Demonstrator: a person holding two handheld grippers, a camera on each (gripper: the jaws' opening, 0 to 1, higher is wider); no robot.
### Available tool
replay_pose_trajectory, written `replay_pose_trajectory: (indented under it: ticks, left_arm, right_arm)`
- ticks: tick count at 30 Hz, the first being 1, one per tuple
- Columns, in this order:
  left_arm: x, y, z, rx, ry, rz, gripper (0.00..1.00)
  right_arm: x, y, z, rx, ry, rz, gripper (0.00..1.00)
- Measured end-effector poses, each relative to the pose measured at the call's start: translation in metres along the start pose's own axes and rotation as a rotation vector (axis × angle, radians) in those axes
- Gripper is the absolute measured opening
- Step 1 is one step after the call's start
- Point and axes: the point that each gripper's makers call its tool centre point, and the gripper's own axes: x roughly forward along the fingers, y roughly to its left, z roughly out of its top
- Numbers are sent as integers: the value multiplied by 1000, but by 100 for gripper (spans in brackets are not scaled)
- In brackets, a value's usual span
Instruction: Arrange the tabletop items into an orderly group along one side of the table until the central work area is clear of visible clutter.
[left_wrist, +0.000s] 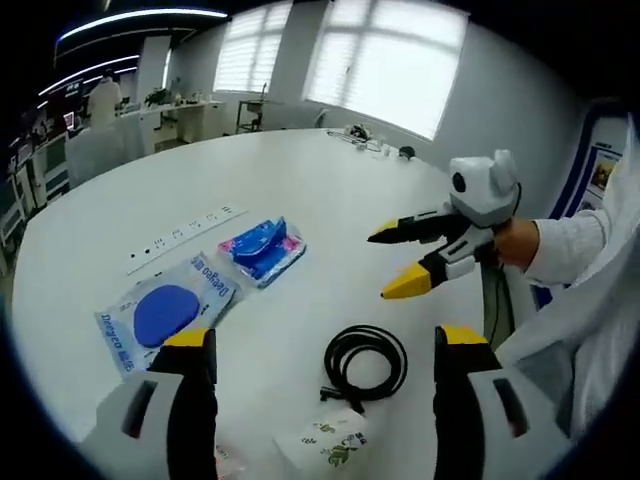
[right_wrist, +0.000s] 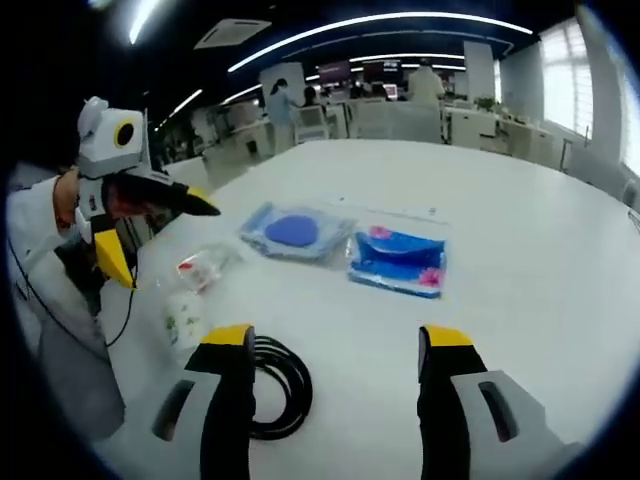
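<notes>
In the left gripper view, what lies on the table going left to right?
Blue disc packet → blue-and-pink packet → coiled black cable → the right gripper, hovering open.

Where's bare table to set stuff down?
Free: the wide stretch beyond the blue-pink packet toward the windows, and right of it in the right gripper view. Crowded: near edge around the black cable coil, blue-disc packet, small wrappers.
</notes>
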Motion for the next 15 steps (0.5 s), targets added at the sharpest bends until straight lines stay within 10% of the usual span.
replay_pose_trajectory:
  ticks: [15]
  left_arm:
    - [-15, -16, -29, -20, 27, -12, 90]
  right_arm:
    - [8, 29, -46, -26, 111, 48, 63]
